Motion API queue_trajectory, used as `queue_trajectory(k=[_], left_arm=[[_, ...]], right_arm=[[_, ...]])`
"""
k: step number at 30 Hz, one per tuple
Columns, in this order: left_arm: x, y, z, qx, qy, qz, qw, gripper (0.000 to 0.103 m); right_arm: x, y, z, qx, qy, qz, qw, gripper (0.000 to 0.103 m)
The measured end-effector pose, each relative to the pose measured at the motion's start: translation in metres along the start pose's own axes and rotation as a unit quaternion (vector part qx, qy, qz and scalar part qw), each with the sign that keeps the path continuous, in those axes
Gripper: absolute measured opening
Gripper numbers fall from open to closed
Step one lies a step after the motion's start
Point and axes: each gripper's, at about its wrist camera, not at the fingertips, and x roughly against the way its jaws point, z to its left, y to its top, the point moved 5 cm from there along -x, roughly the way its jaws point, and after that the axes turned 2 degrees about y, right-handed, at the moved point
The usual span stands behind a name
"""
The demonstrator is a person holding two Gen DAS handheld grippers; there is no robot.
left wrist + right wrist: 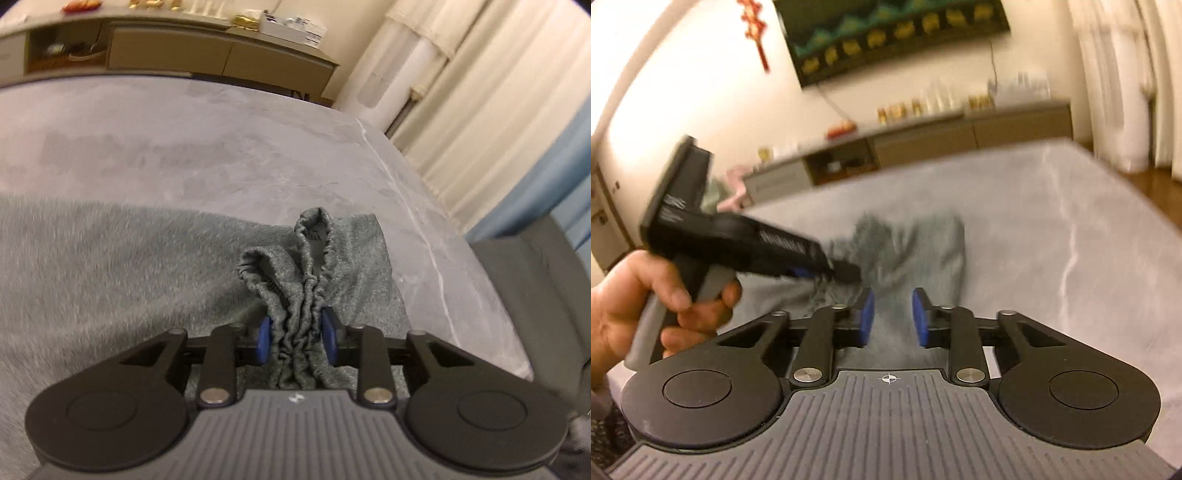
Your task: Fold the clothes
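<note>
A grey knit garment (110,280) lies on the grey marble table (221,147). My left gripper (296,341) is shut on its bunched elastic waistband (306,280), which sticks up between the blue pads (264,339). In the right wrist view the garment (923,251) lies ahead, blurred. My right gripper (893,317) is open just above the cloth, with nothing between its blue pads (868,314). The left gripper (846,271), held by a hand (646,295), grips the cloth to the left of it.
A low sideboard (221,55) with bottles and boxes stands beyond the table's far edge. Pale curtains (480,92) hang at the right. A grey chair (535,295) stands at the table's right edge. A dark framed picture (897,37) hangs on the wall.
</note>
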Motion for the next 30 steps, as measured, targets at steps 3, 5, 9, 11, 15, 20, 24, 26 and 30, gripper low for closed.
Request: queue_trajectory(k=[3, 5, 9, 11, 15, 20, 24, 26, 30], left_arm=[[0.004, -0.001, -0.003, -0.01, 0.005, -0.011, 0.9999, 0.033], [0.01, 0.001, -0.006, -0.014, 0.007, -0.025, 0.9996, 0.033], [0.021, 0.005, -0.012, -0.024, 0.013, -0.051, 0.9983, 0.033], [0.026, 0.006, -0.015, -0.029, 0.015, -0.064, 0.9974, 0.033], [0.038, 0.01, -0.021, -0.039, 0.02, -0.09, 0.9949, 0.034], [-0.007, 0.011, -0.028, -0.071, 0.041, -0.036, 0.996, 0.033], [-0.022, 0.011, -0.017, -0.07, 0.055, -0.021, 0.9958, 0.023], [-0.001, 0.008, -0.018, -0.066, 0.044, -0.035, 0.9963, 0.025], [0.022, -0.023, -0.023, -0.067, -0.002, -0.025, 0.9974, 0.033]], right_arm=[[-0.008, -0.001, -0.004, -0.041, 0.036, 0.031, 0.998, 0.026], [-0.011, -0.007, 0.007, 0.004, 0.019, 0.045, 0.999, 0.025], [-0.003, -0.002, 0.005, -0.003, 0.017, 0.041, 0.999, 0.026], [0.012, 0.003, 0.003, -0.006, 0.018, 0.007, 1.0, 0.027], [0.009, 0.018, 0.005, -0.001, 0.013, -0.033, 0.999, 0.029], [-0.02, 0.01, 0.011, 0.02, 0.005, 0.024, 1.0, 0.029], [-0.017, 0.001, 0.015, 0.053, -0.004, 0.025, 0.998, 0.033], [-0.016, 0.003, 0.009, 0.04, 0.005, 0.024, 0.999, 0.034], [-0.007, 0.01, -0.007, 0.006, -0.005, 0.006, 1.0, 0.034]])
